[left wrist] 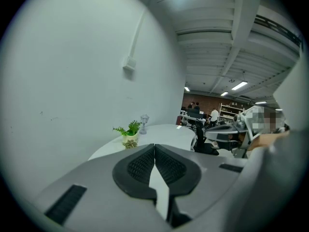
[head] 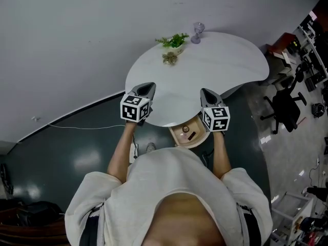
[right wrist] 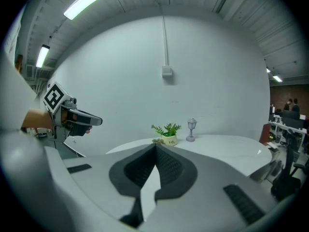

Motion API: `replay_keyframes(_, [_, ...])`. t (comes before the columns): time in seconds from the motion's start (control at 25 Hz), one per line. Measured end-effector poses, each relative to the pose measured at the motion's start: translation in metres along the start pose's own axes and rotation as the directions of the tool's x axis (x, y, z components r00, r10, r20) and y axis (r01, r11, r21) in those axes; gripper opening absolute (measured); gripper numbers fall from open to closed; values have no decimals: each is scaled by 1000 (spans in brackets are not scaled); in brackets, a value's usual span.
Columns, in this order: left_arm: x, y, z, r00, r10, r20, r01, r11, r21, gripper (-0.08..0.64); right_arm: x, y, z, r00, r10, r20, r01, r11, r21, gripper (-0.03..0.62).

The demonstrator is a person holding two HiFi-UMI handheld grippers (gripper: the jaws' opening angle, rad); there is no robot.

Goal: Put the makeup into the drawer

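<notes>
Count, all views:
- white table: one
- potted plant: one
- miniature lamp post: one
- brownish ornament beside the pot: one
- open drawer: one, with two small items inside, kind unclear
- black office chair: one
- grippers: two, left gripper and right gripper

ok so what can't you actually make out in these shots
- drawer, head view: its contents are too small to name, so makeup can't be confirmed; the table edge and the right gripper cover part of it.
- drawer, both gripper views: not shown, since they look over the table top.
- left gripper view, right side: a blurred patch hides a person.
</notes>
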State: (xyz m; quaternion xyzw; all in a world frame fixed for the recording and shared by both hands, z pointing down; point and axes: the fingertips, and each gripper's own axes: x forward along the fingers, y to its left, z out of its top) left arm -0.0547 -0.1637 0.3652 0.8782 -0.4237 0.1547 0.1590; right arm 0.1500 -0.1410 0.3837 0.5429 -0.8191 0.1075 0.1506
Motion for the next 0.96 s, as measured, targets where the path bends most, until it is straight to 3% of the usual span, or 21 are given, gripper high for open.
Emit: replay_keyframes(0.96, [11,1,-6,1000,-19,-9,18,1000,-12,11,5,2,-9,1000,-13,-23,13,1000,-18,-3])
